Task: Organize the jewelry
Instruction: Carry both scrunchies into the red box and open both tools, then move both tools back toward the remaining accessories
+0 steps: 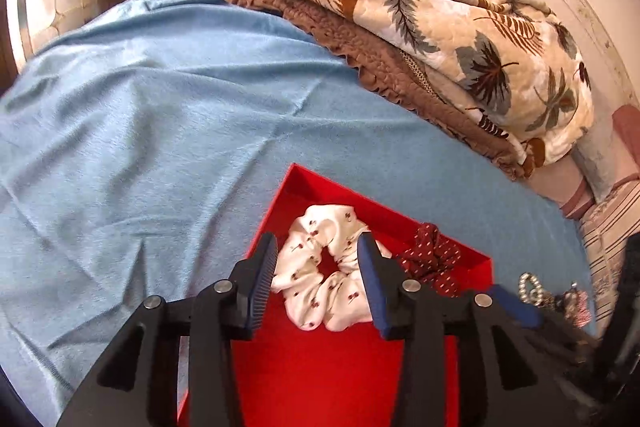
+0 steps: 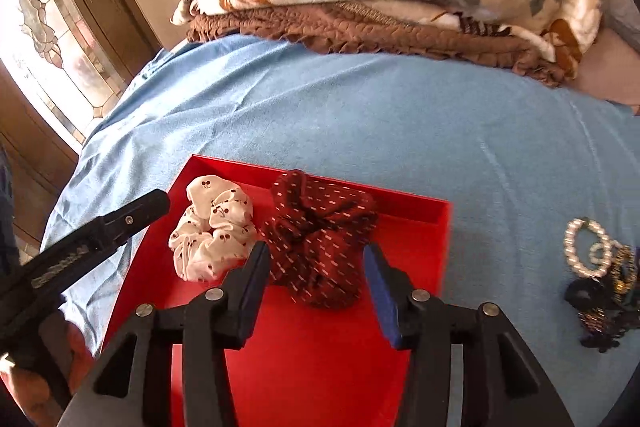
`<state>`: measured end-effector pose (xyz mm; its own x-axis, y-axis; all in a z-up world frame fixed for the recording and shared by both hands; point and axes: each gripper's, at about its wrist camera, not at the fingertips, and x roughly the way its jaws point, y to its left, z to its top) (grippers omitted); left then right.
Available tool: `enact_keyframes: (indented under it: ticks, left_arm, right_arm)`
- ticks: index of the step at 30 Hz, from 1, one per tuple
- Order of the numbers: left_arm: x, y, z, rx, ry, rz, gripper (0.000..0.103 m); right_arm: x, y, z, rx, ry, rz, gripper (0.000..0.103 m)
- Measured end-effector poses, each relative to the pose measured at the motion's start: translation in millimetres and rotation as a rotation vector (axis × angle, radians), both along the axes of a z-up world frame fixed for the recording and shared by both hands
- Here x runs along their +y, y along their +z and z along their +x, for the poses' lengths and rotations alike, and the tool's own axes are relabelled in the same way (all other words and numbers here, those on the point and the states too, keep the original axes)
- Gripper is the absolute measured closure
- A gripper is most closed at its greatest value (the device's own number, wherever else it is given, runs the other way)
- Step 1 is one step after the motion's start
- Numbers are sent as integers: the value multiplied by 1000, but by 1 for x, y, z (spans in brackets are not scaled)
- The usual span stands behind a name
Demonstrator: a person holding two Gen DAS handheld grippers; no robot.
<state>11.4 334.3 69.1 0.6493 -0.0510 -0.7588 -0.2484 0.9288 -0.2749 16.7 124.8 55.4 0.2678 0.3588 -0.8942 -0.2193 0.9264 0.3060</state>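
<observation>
A red tray lies on a blue cloth. In it sit a white cherry-print scrunchie and a dark red dotted scrunchie. My left gripper is open, its jaws on either side of the white scrunchie without closing on it. In the right wrist view the tray holds the white scrunchie and the dark red scrunchie. My right gripper is open, its jaws straddling the red scrunchie. A pearl bracelet and dark beaded jewelry lie on the cloth to the right of the tray.
The blue cloth covers the surface. A folded leaf-print quilt with a brown ruffled backing lies at the back. A stained-glass window is at the left. The pearl bracelet also shows in the left wrist view.
</observation>
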Motion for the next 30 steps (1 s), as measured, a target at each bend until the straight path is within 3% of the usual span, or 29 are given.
enact_keyframes:
  ticks: [5,10,17,19,26,30]
  left_arm:
    - [-14,4,-21,-10,-9,84,61]
    - [-44,11,-44,-51,-28,179,59]
    - [-102,22,-85,-116,-133,279,53]
    - [-119,26,-95,-113,-176,263,53]
    - [-197,40,-90,-81,-328,264,46]
    - [-242,34,-65,-50,-389,282,46]
  right_arm:
    - [-49,22,-22,-16,-33,-8,50]
    - [-131,42,-61,-28,-107,-40,50]
    - [-260,52,-114,-39,-286,-130,48]
    - [-292,49,-124,-39,-339,-147,48]
    - [-342,32,-117,-54,-444,-88,47]
    - [-352,19,-110,-76,-467,-39,38]
